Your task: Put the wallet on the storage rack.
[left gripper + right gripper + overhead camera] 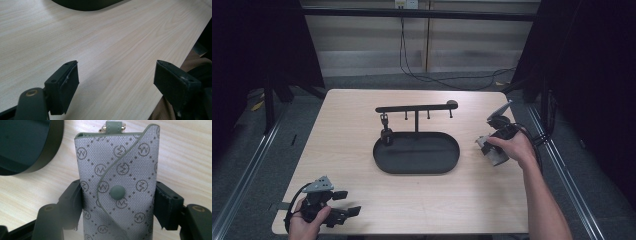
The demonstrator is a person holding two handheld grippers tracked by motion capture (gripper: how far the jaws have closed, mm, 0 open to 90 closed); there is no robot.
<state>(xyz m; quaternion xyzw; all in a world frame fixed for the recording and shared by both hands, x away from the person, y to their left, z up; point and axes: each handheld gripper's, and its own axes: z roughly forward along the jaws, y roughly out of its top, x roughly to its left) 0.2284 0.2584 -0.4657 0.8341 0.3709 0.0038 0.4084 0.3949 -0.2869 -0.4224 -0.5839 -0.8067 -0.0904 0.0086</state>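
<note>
Pale wood-grain table (362, 165) stands on grey carpet between dark curtains. From the high view, a black oval tray (416, 153) with a hook rack (417, 107) sits at the centre; the left gripper (349, 210) rests at about 7 o'clock from it near the table's front edge, and the right gripper (486, 148) sits at 3 o'clock, clamped on a grey key pouch (495, 156). The left gripper view shows its jaws spread wide over bare wood, nothing between them, the tray's rim (87, 5) at 12 o'clock. In the right gripper view the monogrammed pouch (120, 182) stands between both pads, pinched at its sides, snap button (117, 192) facing the camera, tray (25, 145) at 10 o'clock.
</note>
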